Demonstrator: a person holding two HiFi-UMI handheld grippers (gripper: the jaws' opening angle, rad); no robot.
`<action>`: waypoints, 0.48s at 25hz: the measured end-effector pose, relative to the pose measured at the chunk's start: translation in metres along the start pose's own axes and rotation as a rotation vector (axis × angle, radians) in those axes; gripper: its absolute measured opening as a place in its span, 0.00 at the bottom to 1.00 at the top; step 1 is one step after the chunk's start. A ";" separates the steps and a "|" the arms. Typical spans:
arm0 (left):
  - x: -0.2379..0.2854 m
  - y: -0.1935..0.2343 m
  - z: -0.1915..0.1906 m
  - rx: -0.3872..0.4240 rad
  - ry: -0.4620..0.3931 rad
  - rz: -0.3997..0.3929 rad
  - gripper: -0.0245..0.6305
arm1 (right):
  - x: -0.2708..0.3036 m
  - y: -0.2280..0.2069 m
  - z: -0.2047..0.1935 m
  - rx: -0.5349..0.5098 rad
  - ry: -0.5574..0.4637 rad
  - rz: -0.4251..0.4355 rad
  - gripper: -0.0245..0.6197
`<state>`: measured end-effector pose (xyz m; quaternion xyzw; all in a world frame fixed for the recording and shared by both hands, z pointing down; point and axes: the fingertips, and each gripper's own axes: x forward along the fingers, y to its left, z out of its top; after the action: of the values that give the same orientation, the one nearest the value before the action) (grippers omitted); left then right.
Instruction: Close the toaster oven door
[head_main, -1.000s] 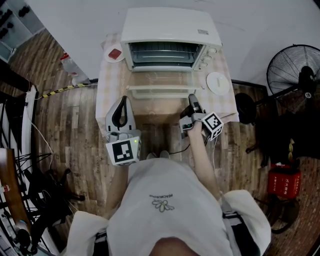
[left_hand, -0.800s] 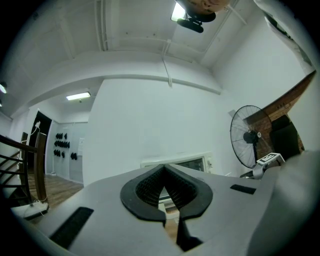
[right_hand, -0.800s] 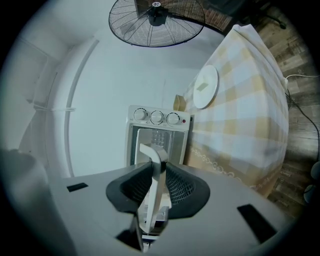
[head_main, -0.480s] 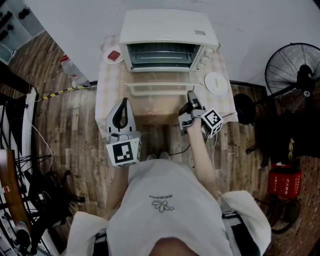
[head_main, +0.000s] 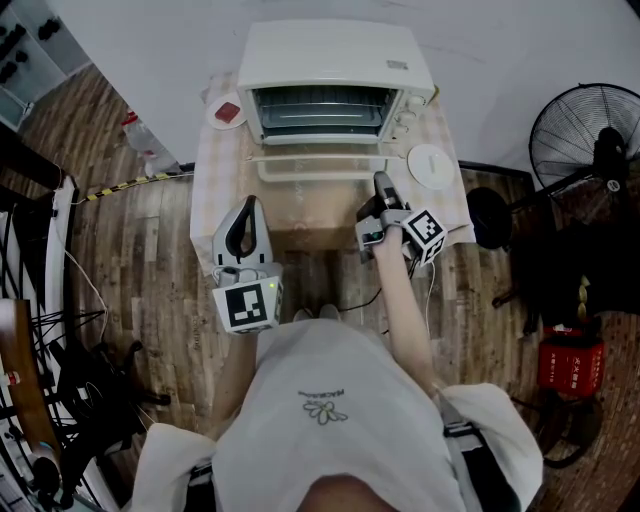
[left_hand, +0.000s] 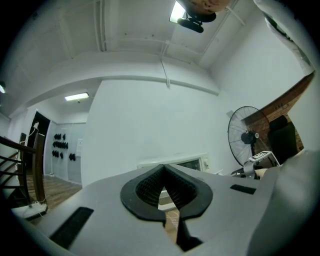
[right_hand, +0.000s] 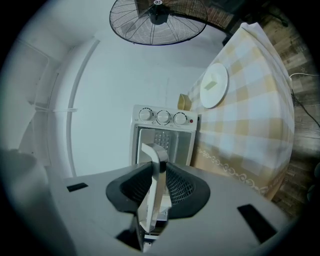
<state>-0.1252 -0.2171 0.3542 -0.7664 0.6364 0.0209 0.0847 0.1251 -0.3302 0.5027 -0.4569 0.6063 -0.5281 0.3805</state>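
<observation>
Now the white toaster oven sits at the 12 o'clock end of the desk, which is covered with a checked cloth. Its door hangs partly open, tilted out toward the person, and the wire rack shows in the cavity above it. The door's handle runs across its free edge. The right gripper reaches in from 5 o'clock of the oven and has its pads clamped on the right end of that handle. In the right gripper view the pale bar stands pinched between the two black pads, with the oven's knobs straight beyond. The left gripper hovers over the desk's front edge at about 7 o'clock of the oven, well apart from the door. Its jaws are pressed together tip to tip with nothing between them. A white plate lies at 3 o'clock of the door, just beside it. A small dish holding something red sits at 9 o'clock of the oven. A fan stands on the floor off at 3 o'clock.
</observation>
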 end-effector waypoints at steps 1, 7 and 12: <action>0.000 -0.001 0.000 0.000 0.000 -0.001 0.06 | 0.002 0.002 0.001 0.001 0.001 0.001 0.15; -0.002 -0.003 -0.002 0.013 0.001 -0.002 0.06 | 0.010 0.014 0.004 -0.010 0.021 -0.006 0.15; -0.003 -0.002 -0.008 0.024 0.005 -0.002 0.06 | 0.020 0.022 0.009 -0.005 0.028 -0.002 0.15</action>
<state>-0.1240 -0.2151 0.3628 -0.7660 0.6360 0.0112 0.0922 0.1245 -0.3518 0.4802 -0.4511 0.6122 -0.5334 0.3704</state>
